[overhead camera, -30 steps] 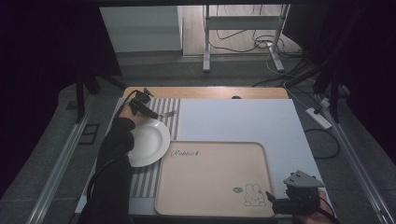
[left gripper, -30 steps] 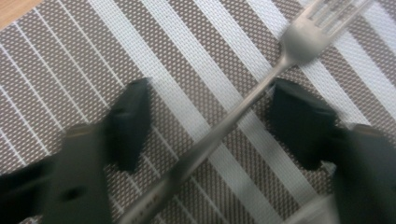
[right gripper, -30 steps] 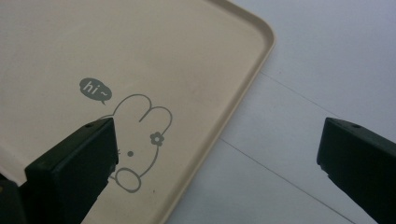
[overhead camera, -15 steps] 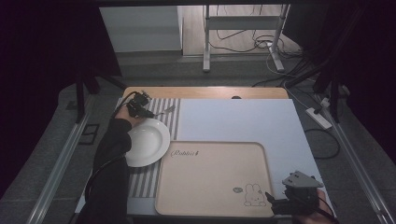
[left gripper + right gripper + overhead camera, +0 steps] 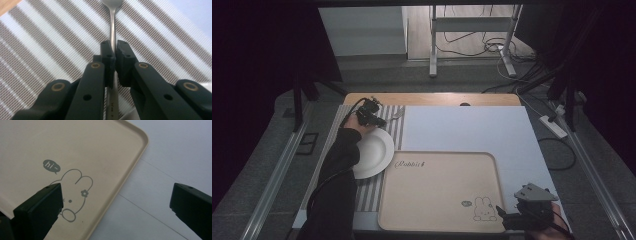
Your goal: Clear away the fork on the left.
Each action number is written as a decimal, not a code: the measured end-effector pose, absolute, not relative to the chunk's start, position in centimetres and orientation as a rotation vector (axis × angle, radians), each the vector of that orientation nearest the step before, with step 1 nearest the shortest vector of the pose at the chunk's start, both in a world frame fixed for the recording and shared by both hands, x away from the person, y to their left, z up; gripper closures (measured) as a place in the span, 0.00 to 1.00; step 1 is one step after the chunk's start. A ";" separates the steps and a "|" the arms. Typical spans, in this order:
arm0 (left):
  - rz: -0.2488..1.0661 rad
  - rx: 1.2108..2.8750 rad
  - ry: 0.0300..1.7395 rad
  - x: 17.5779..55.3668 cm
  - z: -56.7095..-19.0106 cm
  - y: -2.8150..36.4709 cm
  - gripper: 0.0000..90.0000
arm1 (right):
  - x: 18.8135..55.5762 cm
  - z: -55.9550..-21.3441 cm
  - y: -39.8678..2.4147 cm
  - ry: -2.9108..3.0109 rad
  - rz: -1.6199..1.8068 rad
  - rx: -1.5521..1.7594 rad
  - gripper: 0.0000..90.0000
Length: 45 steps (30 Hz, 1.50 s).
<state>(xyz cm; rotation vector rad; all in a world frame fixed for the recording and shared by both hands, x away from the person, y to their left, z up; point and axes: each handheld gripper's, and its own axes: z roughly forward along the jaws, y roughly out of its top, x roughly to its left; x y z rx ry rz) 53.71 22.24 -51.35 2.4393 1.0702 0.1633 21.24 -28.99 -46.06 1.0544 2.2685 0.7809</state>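
Left gripper (image 5: 379, 121) is at the far left of the desk (image 5: 472, 125), over the striped placemat (image 5: 398, 125), just beyond the far rim of the white plate (image 5: 374, 152). Its jaws have just been closing and now clamp the handle of a metal spoon (image 5: 113, 27); in the left gripper view the handle runs straight between the two black pads, bowl end pointing away toward the top, handle end passing back under the gripper body. Pads are nearly together with just the thin handle between them. Spoon sits over the placemat stripes; can't tell if it's lifted or still resting on the mat. In the high view the spoon's bowl end (image 5: 396, 116) sticks out past the jaws toward the light blue sheet (image 5: 462, 130). Right gripper (image 5: 504, 220) is at the near right corner of the desk, jaws wide apart and holding nothing, straddling the near right corner of the beige tray (image 5: 75, 145) by the rabbit print (image 5: 75, 192), one jaw over the tray, the other over the blue sheet. Tray sits centre-near, just beside the plate.
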 end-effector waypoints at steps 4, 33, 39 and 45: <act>0.153 2.430 1.043 53.5 -50.8 21.0 0.94 | 21.2 -46.0 -29.0 2.265 0.786 1.060 0.00; 0.123 2.427 0.889 49.2 -49.0 14.7 0.94 | 21.2 -45.8 -29.4 2.238 0.833 1.090 0.00; 0.102 2.450 0.851 48.4 -49.1 13.0 0.94 | 21.2 -45.9 -29.4 2.238 0.834 1.090 0.00; 0.088 2.454 0.832 47.1 -48.7 11.9 0.94 | 21.2 -45.8 -29.5 2.240 0.836 1.089 0.00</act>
